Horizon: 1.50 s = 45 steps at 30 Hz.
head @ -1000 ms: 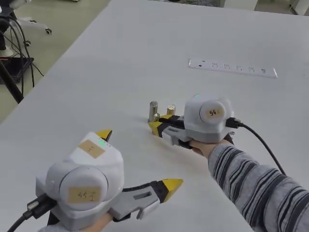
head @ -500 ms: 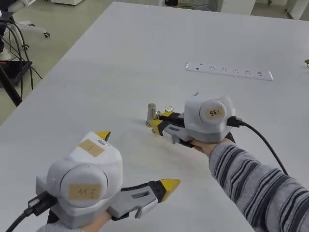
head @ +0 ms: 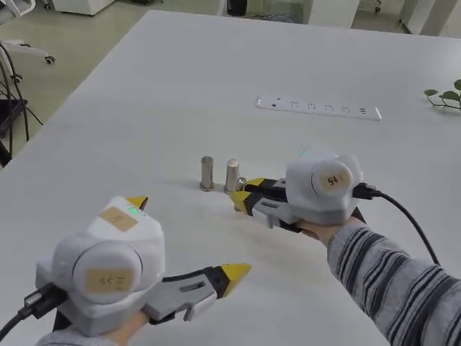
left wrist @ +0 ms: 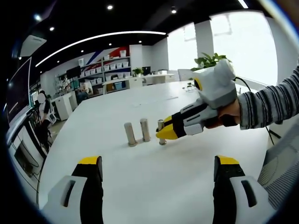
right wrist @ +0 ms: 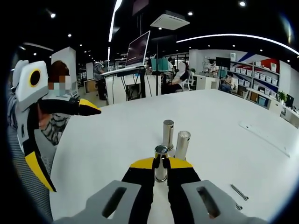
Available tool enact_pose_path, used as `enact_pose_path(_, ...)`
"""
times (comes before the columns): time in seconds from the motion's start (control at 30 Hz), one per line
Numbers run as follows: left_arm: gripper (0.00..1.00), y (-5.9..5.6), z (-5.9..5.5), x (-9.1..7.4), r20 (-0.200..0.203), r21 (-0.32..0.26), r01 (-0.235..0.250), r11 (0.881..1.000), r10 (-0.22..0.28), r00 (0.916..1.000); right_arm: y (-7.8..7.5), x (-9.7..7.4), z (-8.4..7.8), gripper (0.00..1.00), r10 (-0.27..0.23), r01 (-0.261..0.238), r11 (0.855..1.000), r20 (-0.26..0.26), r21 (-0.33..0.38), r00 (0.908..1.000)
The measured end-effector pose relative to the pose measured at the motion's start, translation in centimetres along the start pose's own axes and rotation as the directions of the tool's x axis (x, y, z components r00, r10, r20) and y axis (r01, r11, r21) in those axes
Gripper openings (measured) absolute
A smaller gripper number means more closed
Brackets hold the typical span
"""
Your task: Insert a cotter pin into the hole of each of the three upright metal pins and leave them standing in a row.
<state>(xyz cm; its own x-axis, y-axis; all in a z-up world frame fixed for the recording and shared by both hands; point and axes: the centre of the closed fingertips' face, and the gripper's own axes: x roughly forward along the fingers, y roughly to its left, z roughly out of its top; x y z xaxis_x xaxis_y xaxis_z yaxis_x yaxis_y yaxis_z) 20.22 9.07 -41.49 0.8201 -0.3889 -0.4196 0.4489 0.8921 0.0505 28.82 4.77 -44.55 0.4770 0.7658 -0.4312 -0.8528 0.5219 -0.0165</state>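
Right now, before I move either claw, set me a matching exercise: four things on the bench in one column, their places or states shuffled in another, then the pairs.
Things:
1. left claw
2. right claw
3. power strip
4. cotter pin

Places or states:
A. lies loose on the white table, beside the right claw
B. open, nothing between its jaws
C. lies flat, beyond the three metal pins
D. shut on the end metal pin

Pairs: 1-B, 2-D, 3-C, 4-A.
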Motion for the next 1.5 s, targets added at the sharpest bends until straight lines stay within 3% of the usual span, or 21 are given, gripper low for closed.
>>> enact_pose_path(0.7, 0.99, -0.5, 0.1, 0.1, -0.002, 0.018, 0.013, 1.000, -0.013, 0.9999, 0.9, -2.7, -2.3, 0.04, -0.005, 0.005, 1.000, -0.028, 0.002, 0.9996)
enact_pose_path(1.13, 0.99, -0.7, 0.1, 0.0, -0.002, 0.022, 0.021, 1.000, -0.021, 0.9998, 1.4, -3.1, -3.5, 0.04, -0.005, 0.005, 1.000, -0.047, 0.005, 0.9989)
enact_pose_path(1.5, 0.99, -0.9, 0.0, 0.0, -0.005, 0.024, 0.029, 0.999, -0.028, 0.9996, 1.4, -3.2, -3.6, 0.04, -0.009, 0.009, 1.000, -0.025, 0.021, 0.9996)
